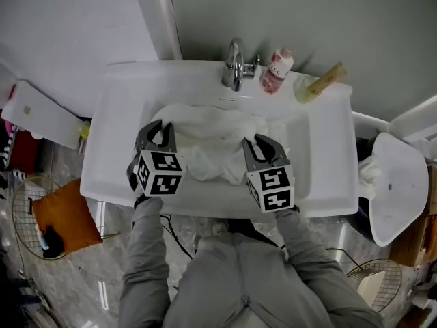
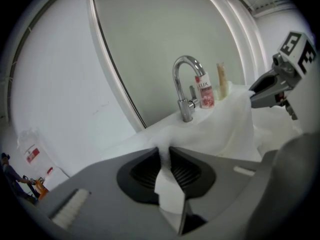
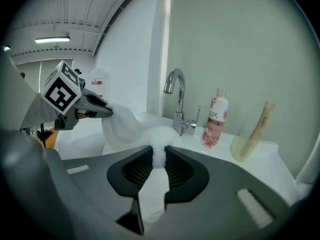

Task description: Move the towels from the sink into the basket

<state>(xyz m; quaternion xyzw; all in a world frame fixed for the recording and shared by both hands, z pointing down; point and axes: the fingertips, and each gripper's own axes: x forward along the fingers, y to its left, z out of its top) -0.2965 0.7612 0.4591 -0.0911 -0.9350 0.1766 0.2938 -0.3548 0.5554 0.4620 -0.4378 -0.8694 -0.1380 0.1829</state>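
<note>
While pinched @ both ends, towel white, rumpled.

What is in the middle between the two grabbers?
A white towel stretches between the left gripper and right gripper, pinched by both, as the head view shows.

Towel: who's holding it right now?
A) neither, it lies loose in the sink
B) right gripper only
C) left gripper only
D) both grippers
D: the left gripper and the right gripper each have their jaws closed on a pinch of the white towel. The head view shows it held between them above the sink.
</note>
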